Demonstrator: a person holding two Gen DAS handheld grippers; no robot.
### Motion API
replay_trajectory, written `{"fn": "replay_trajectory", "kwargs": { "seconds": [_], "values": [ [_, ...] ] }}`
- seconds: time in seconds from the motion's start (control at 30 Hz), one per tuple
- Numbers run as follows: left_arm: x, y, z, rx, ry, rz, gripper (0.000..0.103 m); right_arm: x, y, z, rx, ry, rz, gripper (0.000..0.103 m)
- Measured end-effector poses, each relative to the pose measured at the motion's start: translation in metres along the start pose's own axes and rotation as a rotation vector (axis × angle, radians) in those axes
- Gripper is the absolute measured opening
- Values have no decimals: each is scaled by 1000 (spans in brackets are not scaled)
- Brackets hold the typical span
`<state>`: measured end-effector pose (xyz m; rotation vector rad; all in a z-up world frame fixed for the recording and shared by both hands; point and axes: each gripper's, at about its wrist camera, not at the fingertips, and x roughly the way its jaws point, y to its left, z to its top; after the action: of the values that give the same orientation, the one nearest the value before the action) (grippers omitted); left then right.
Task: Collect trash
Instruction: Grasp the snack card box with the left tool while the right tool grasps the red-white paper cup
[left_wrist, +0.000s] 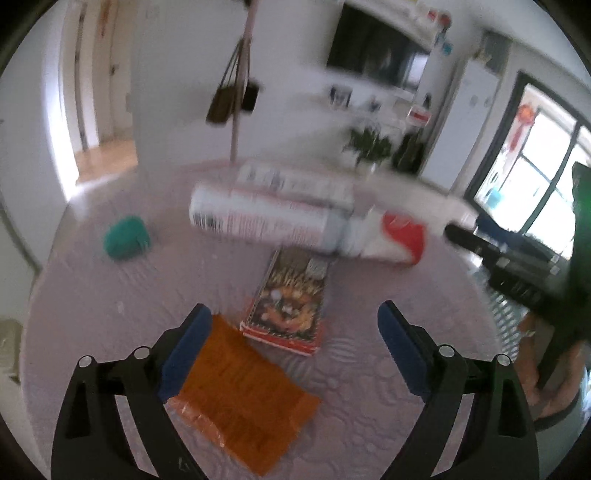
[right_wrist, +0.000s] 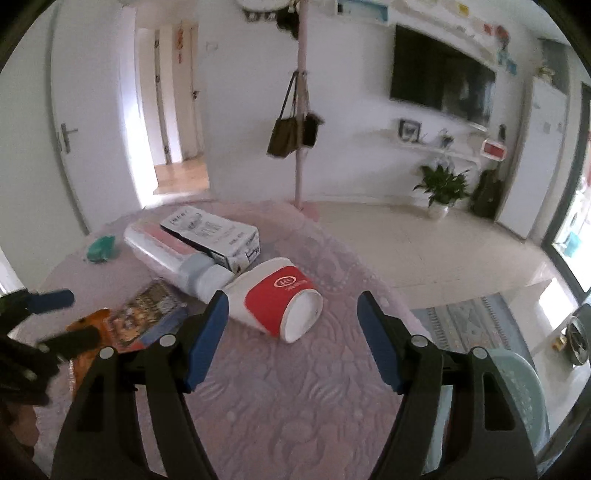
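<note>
Pale pink embossed cloth covers the round table (right_wrist: 295, 398) on which the trash lies. Left gripper (left_wrist: 295, 343): fingers spread wide, nothing between the pads; an orange wrapper (left_wrist: 240, 406) lies below and partly under the left finger, with a printed snack packet (left_wrist: 291, 306) just beyond it. Right gripper (right_wrist: 291, 339): fingers apart, holding nothing. A red-and-white paper cup (right_wrist: 277, 299) lies on its side just ahead of them, open mouth toward the camera. Touching the cup's far end is a toppled white bottle (right_wrist: 170, 254), with a white carton (right_wrist: 214, 236) resting against it. A green object (right_wrist: 101, 249) sits well apart near the far edge.
</note>
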<state>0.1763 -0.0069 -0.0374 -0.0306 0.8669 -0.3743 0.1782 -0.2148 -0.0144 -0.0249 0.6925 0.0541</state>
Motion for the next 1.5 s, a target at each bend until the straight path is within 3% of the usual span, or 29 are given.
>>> {"fn": "replay_trajectory", "kwargs": {
  "seconds": [0.3, 0.4, 0.5, 0.57, 0.63, 0.67, 1.03, 1.17, 1.5],
  "values": [
    [54, -9, 0, 49, 122, 74, 83, 72, -16, 7, 23, 129, 129, 81],
    [55, -14, -1, 99, 112, 149, 75, 80, -12, 8, 8, 144, 139, 84],
    [52, -17, 2, 108, 104, 153, 62, 91, -9, 6, 22, 193, 166, 84],
    [49, -20, 1, 114, 98, 173, 60, 93, -5, 5, 16, 205, 172, 81],
    [45, -23, -1, 118, 83, 173, 59, 90, -4, 4, 28, 207, 206, 68],
    [42, -24, -1, 117, 74, 170, 58, 88, -5, 2, 40, 212, 210, 67],
    [0, -43, 1, 107, -59, 133, 58, 43, 3, -13, 32, 127, 171, 47],
    [-17, -54, 2, 107, -107, 117, 58, 19, 2, -17, 32, 67, 115, 45],
    [-38, -107, 5, 151, -191, 10, 58, -59, -75, -29, 170, -77, -10, 45]
  ]
}}
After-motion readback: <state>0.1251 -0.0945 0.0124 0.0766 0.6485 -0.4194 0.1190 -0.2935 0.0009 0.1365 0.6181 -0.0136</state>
